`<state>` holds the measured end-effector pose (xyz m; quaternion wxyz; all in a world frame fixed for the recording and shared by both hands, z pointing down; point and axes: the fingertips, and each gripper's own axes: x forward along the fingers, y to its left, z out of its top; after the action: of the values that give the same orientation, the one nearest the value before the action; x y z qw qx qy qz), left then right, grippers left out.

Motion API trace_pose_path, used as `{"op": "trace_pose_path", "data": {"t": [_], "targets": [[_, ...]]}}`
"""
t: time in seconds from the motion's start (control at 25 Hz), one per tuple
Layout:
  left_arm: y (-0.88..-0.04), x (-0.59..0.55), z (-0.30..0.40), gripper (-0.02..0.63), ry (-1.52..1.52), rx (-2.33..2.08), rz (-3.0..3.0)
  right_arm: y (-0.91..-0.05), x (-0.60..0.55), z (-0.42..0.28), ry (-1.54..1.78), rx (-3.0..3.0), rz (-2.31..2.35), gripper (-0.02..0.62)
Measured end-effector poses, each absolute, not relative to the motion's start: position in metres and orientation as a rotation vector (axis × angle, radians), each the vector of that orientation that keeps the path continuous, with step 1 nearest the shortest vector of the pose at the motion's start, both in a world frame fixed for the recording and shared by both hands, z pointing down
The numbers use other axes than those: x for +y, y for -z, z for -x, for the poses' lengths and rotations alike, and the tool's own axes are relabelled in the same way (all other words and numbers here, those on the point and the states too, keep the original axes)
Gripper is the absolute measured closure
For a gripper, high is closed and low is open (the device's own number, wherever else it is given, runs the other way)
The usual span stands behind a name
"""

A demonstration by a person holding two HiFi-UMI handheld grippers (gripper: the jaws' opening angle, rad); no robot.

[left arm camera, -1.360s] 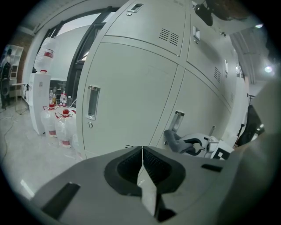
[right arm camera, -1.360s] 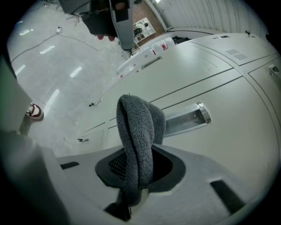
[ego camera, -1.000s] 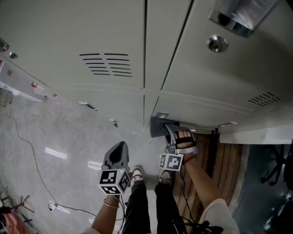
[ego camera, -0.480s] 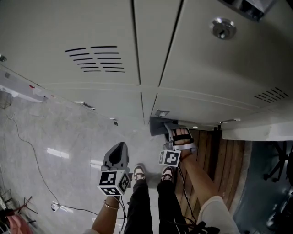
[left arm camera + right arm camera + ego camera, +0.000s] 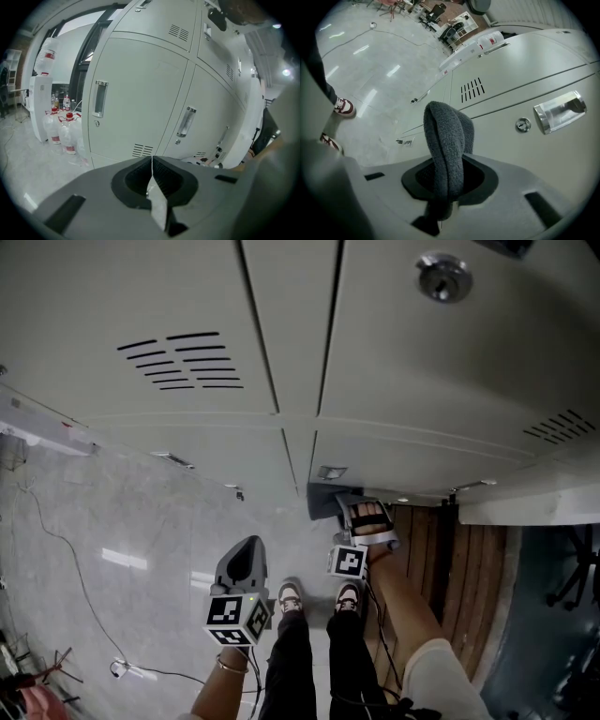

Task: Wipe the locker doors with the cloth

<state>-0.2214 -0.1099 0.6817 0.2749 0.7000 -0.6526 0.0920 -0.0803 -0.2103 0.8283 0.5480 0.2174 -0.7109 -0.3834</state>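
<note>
Grey fleece against grey steel: the right gripper is clamped on a dark grey fleece cloth, which rises folded out of its jaws toward the pale grey metal locker doors. Just right of the cloth's tip sit a round silver lock and a clear plastic handle, with a block of black louvre slots above the tip. From the head camera, the same gripper reaches low, with the cloth at the bottom edge of the doors (whether fabric actually touches metal cannot be told). Brown wooden slats run along this gripper's right side. The left gripper hangs beside its partner but further back from the lockers, over a pale polished floor, its black-and-white marker cube facing up. In its own view the left gripper has its jaws pressed together with nothing between them. Locker fronts fill the space ahead of it, and clear water bottles with red caps stand off to its left. The person's white-and-maroon trainers show between the two grippers.
</note>
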Motion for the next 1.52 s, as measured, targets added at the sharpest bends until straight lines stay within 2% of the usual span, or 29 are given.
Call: {"op": "trace_pose_path", "data": {"t": [0.2, 0.44, 1.08, 1.52], "targets": [[-0.678, -0.106, 0.218, 0.595, -0.235, -1.754, -1.875, -0.833, -0.208, 0.076, 0.861, -1.697, -0.519, 0.525], [-0.657, -0.111, 0.21, 0.595, -0.186, -1.753, -1.881, -0.786, -0.189, 0.068, 0.867, -1.753, -0.595, 0.523], [-0.536, -0.135, 0.145, 0.595, -0.112, -1.638, -2.013, -0.503, -0.172, -0.013, 1.209, -1.642, -0.854, 0.523], [-0.47, -0.148, 0.117, 0.595, -0.104, -1.617, -2.134, -0.399, -0.175, -0.035, 1.384, -1.496, -0.943, 0.523]]}}
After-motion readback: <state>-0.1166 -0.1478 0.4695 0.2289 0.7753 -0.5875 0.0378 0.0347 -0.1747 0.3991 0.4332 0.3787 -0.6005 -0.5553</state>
